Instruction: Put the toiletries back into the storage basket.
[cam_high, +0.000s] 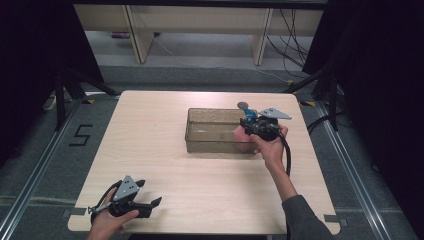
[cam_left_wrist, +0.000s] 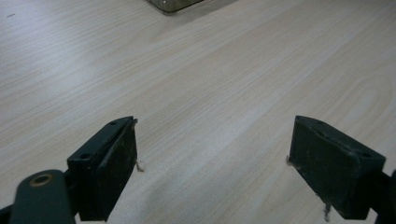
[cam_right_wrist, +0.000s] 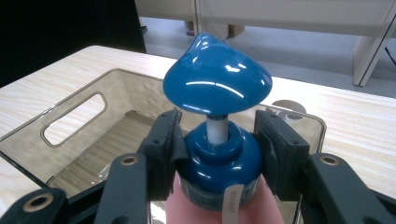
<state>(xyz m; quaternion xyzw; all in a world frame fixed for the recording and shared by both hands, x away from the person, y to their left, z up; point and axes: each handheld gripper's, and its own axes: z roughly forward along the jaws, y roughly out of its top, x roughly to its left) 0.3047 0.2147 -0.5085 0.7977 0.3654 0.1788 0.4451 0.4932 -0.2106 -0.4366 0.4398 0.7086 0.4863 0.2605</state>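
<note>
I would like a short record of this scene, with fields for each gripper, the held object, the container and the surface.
right gripper: shut on the blue collar of the pump bottle
pump bottle: upright, blue pump head, pink body, held at the bin's near right corner
bin: clear plastic, with a handle slot
left gripper: open, nothing between the jaws, low over the table
table: light wood

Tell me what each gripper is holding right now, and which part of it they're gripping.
The right gripper is shut on the pump bottle, clamping its blue collar just below the pump head. The left gripper is open and holds nothing.
</note>
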